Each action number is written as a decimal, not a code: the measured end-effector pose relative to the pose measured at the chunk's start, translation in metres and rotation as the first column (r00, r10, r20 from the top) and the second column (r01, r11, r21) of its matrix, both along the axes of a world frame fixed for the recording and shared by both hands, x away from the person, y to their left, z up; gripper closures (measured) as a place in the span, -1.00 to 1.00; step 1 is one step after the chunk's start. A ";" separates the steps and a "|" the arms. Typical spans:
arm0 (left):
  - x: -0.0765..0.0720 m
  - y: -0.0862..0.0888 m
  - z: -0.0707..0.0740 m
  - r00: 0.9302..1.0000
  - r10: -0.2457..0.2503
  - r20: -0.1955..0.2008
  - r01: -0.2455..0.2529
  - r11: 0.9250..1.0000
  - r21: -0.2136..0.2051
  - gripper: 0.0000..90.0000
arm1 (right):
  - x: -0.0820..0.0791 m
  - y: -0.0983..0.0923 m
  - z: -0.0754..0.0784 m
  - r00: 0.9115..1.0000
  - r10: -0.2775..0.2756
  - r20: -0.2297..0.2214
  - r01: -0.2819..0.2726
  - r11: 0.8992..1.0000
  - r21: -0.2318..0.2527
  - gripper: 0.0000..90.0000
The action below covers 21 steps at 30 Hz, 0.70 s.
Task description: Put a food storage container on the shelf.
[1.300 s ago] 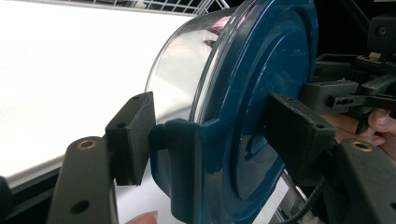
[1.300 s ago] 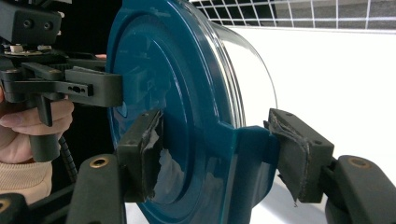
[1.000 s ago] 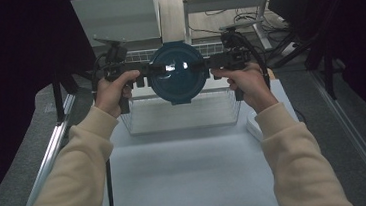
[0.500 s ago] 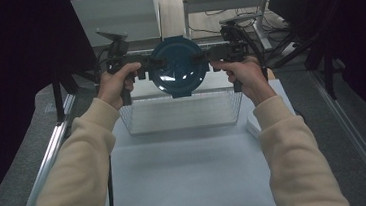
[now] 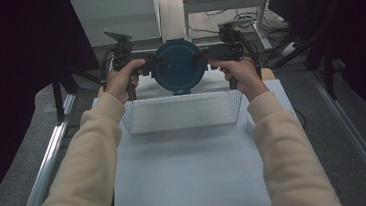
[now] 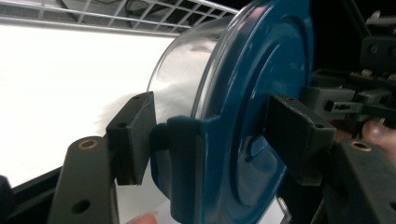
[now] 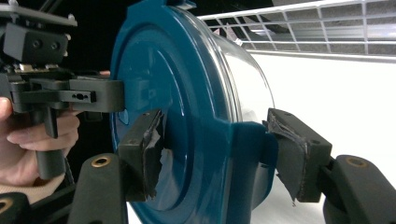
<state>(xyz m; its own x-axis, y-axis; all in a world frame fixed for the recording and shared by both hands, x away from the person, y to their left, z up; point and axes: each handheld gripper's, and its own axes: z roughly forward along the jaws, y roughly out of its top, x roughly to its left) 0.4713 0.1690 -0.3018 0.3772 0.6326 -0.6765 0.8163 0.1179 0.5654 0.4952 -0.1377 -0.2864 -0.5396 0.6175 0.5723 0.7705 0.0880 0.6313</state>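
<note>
I saw no readable writing. My left tongs (image 5: 153,61) and right tongs (image 5: 201,57) clamped opposite side latches of a blue-lidded container (image 5: 179,65) above the wire basket (image 5: 182,112).

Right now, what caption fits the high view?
Two handheld grippers, left gripper and right gripper, carry a blue-lidded container above a wire basket.
</note>
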 end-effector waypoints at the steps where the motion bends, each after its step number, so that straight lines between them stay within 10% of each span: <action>1: 0.002 0.000 -0.001 1.000 0.005 0.001 -0.005 1.000 -0.002 -0.23 | 0.002 0.000 -0.001 1.000 -0.006 -0.008 0.006 1.000 0.006 -0.17; 13: 0.027 0.001 -0.022 0.992 0.053 -0.114 -0.063 0.995 -0.078 -0.22 | 0.028 -0.004 -0.022 0.987 -0.052 -0.150 0.064 0.995 0.072 -0.22; 21: 0.028 0.000 -0.024 0.994 0.063 -0.094 -0.071 0.994 -0.086 -0.22 | 0.032 -0.006 -0.027 0.982 -0.059 -0.179 0.076 0.993 0.089 -0.23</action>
<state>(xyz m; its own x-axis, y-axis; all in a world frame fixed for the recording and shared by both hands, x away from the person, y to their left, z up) 0.4991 0.1686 -0.3260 0.2700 0.5903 -0.7607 0.8526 0.2206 0.4738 0.5268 -0.1438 -0.3134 -0.3843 0.5876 0.7121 0.8723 -0.0215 0.4885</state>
